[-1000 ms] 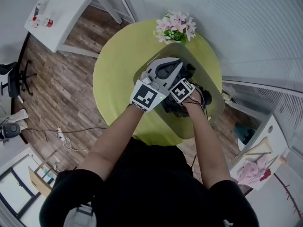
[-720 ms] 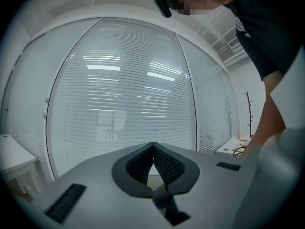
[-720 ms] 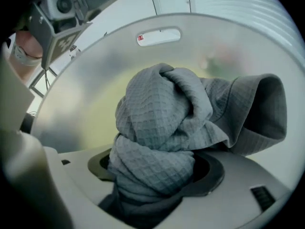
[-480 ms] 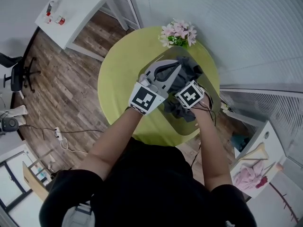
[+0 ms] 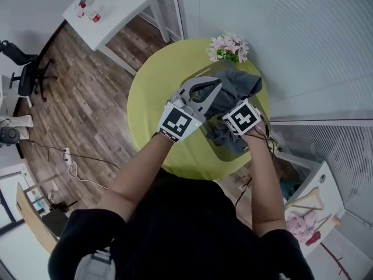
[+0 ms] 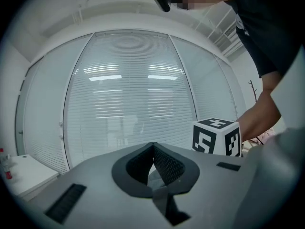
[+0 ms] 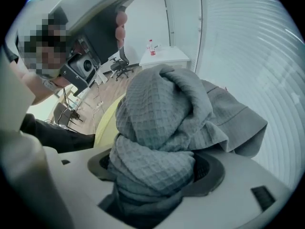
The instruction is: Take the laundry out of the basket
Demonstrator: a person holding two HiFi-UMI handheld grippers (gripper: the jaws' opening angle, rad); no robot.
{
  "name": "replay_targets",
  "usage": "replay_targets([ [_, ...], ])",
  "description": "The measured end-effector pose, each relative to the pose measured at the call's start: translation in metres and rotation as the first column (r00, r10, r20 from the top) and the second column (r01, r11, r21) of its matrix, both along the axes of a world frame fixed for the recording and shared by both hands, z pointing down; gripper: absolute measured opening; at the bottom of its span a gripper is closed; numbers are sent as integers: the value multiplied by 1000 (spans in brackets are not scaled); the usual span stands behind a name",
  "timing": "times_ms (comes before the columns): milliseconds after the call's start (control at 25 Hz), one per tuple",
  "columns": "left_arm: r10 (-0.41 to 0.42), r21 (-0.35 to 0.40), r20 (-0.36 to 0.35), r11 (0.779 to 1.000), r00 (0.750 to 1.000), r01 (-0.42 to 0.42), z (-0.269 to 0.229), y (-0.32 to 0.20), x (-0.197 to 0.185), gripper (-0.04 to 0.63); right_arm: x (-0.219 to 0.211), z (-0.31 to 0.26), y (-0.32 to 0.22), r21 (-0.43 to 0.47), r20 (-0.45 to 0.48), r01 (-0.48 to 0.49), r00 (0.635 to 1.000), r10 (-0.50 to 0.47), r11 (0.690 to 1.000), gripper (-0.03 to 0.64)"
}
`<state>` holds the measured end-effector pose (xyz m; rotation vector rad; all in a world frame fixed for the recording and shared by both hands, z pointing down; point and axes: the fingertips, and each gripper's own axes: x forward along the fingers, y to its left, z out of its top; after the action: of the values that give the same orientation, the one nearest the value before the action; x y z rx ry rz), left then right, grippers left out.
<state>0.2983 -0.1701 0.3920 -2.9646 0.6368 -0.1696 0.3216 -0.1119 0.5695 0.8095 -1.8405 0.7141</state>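
The right gripper (image 7: 155,167) is clamped on a thick bunch of grey waffle-weave towel (image 7: 157,113). The fabric fills the space between its widely spaced jaws and billows up in front of them, with a smoother grey cloth (image 7: 238,122) draped against its right side. The left gripper (image 6: 153,149) is closed, its ribbed pads meeting at the tips, and in its own view it faces the window blinds (image 6: 128,99). In the head view its tip lies against the upper edge of the lifted fabric. A second ago both grippers were down in the basket (image 5: 230,155) and the laundry showed only as a dark heap beneath them. Now both have come up, and the towel is raised clear above the basket as a broad grey mass. That mass spreads toward the pink flowers (image 5: 228,46) at the far edge of the round yellow-green counter (image 5: 154,98). The towel's lower end still hangs down over the basket, and whether it touches the basket cannot be told. The right gripper's marker cube now sits further right and a little lower in the head view than before. The whole head view has also shifted, so the white table (image 5: 113,7) on the wooden floor now lies nearer the top centre.
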Motion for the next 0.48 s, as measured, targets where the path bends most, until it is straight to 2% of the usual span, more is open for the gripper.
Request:
replay_targets([
  [480, -102, 34, -37, 994, 994, 104, -34, 15, -72, 11, -44, -84, -4, 114, -9, 60, 998, -59, 992, 376],
])
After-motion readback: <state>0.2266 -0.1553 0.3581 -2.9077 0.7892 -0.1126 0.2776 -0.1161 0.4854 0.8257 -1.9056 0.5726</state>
